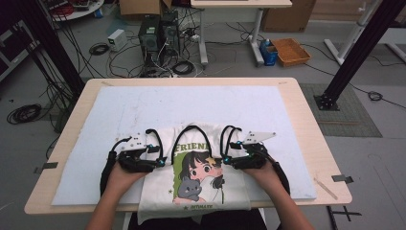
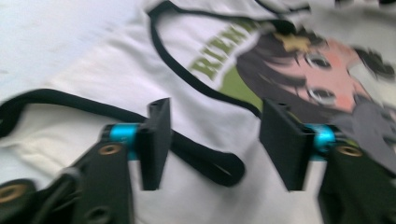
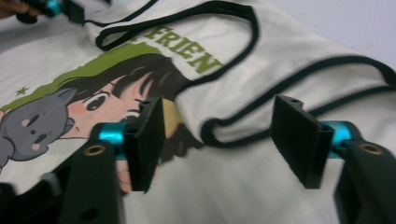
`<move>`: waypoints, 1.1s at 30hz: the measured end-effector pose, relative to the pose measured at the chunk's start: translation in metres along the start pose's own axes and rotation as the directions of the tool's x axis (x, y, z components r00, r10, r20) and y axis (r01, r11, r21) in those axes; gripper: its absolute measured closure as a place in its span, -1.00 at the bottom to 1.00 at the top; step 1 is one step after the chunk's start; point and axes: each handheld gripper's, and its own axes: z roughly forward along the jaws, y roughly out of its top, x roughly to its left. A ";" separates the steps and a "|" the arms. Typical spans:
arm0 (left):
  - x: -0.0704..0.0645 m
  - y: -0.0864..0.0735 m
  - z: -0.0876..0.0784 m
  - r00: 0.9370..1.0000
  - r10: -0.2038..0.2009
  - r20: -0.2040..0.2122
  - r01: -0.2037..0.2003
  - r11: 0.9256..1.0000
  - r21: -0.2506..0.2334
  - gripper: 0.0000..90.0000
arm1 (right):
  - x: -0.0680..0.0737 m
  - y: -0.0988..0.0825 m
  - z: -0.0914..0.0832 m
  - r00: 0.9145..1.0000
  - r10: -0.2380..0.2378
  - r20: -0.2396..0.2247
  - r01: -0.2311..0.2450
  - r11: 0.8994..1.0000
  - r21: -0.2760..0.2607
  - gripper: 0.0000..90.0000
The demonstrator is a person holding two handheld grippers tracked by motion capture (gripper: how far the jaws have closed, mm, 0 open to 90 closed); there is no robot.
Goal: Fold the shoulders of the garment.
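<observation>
Hem of shirt: the lower edge of the sleeveless shirt (image 1: 194, 179) lies nearest the camera and hangs a little over the front edge of the bench (image 1: 306, 120).
Place of shirt: it lies flat, print upward, on the pale blue mat (image 1: 95, 134), at the middle front, between the two hands.
Left claw: the left claw (image 2: 212, 140) is open, nothing pressed between its jaws. Under the gap lies the black-trimmed armhole edge (image 2: 205, 158). I judge it is there to take this edge.
Right claw: the right claw (image 3: 217, 140) is open also, over the other armhole loop (image 3: 219, 133), and it holds nothing.
Why so: both claws stand at the shirt's sides, one at each, probably to pick up the cloth evenly for a fold.
Material: soft cream cotton with thin black binding at neck and armholes; it will sag when lifted.
Print: a cartoon girl (image 1: 203, 167) with a grey cat on green ground, with green letters above.
Claw pads: flat, black, rectangular, on blue metal pins.
</observation>
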 end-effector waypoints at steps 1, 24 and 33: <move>0.001 -0.001 -0.001 1.000 -0.007 0.000 0.007 1.000 -0.009 -0.07 | 0.003 0.002 0.004 1.000 -0.013 -0.007 0.013 1.000 0.009 0.00; 0.016 -0.007 -0.016 0.998 -0.042 -0.053 0.040 0.999 -0.034 -0.25 | 0.007 -0.007 -0.001 1.000 -0.017 0.013 0.016 0.995 0.094 0.06; 0.020 -0.008 -0.018 0.997 -0.058 -0.060 0.055 0.997 -0.047 -0.38 | -0.005 -0.002 -0.015 0.996 0.060 0.069 -0.056 0.997 -0.051 -0.52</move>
